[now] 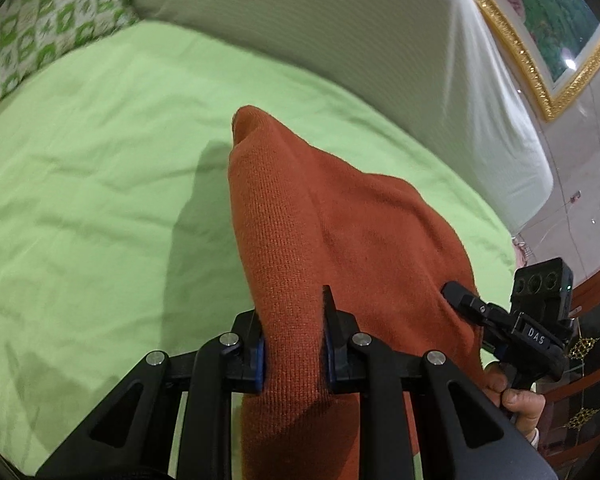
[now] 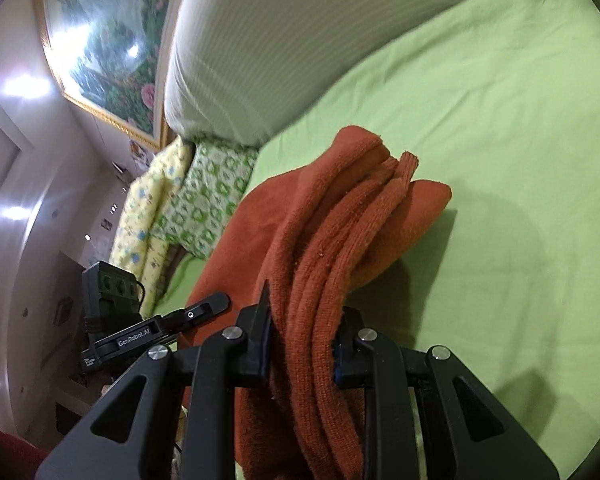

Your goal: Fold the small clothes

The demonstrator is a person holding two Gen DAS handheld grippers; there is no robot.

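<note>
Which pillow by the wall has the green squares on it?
The green-and-white checked pillow, lying nearer the orange garment. The other pillow beside it is pale yellow with small blue flowers.

Garment (image 1: 340, 232): rust-orange knit, plain. Bedsheet (image 1: 100, 200): light green, plain. Headboard cover (image 1: 340, 32): off-white, fine ribbed stripes. Far pillow (image 2: 216, 192): white with green checker-floral print. Pillow (image 2: 148, 208) beside it: pale yellow, small blue flowers. Picture frame (image 1: 532, 68): gold. Grippers black, blue pads (image 1: 260, 364).
</note>
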